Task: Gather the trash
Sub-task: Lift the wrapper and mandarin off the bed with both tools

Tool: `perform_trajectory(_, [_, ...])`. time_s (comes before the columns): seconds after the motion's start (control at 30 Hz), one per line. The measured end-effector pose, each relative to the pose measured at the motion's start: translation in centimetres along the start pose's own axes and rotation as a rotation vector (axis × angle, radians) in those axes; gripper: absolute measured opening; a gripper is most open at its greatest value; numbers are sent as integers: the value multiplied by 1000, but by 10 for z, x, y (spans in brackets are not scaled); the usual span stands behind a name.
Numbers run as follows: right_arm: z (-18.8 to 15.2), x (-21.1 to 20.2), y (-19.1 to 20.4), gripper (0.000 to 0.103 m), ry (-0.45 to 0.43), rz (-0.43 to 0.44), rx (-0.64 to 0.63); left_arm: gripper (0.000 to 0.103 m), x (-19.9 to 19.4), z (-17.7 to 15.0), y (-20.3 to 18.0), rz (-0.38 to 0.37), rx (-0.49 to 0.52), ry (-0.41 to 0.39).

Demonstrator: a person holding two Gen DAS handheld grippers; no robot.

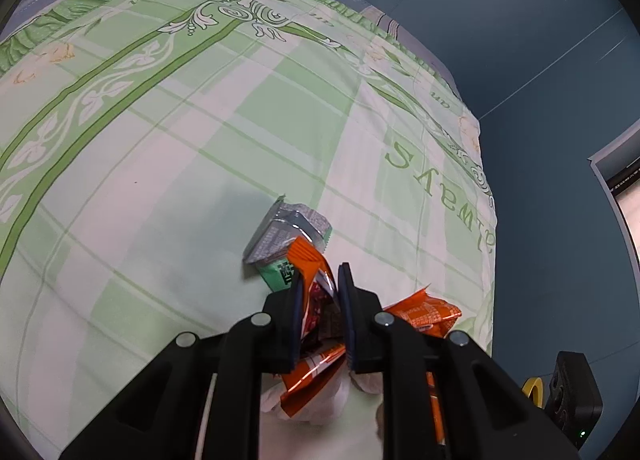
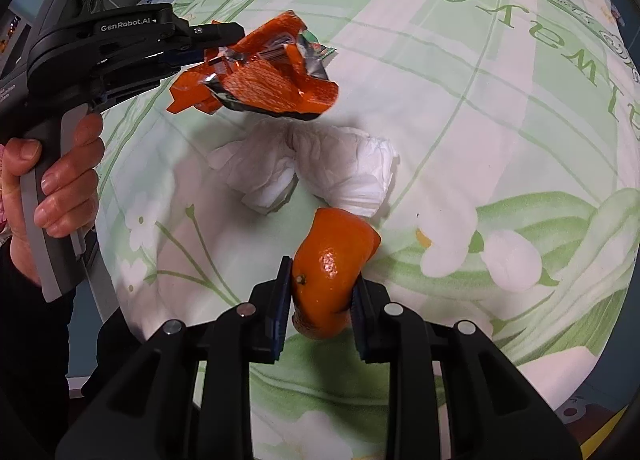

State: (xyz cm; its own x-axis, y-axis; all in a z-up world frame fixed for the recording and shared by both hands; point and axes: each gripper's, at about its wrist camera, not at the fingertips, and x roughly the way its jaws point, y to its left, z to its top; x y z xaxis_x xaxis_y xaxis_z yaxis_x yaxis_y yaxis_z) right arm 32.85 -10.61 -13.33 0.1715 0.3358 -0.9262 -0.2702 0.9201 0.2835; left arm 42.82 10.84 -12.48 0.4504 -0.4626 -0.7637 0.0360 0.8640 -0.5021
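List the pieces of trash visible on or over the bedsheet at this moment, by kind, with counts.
Orange foil wrappers, bunched in the left gripper: 1 bundle
Green and silver packet: 1
White crumpled tissue: 1
Orange peel, in the right gripper: 1
Total: 4

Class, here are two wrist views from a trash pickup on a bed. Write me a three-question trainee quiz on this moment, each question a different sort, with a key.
1. True or false: the left gripper is shut on an orange wrapper.
2. Multiple choice: the right gripper holds (A) a bottle cap, (B) an orange peel, (C) a spoon.
3. Fill in: the crumpled white tissue lies on the ____, untouched by either gripper.

Key: 1 true; 2 B; 3 bedsheet.
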Motion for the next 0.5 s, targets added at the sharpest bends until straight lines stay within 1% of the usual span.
perform_trajectory(0.27, [-15, -18, -1, 25, -25, 12, 5, 15, -25, -10, 8, 33, -12, -21])
perform_trajectory(0.5, [-30, -35, -3, 25, -46, 30, 21, 15, -48, -25, 4, 57, -11, -38])
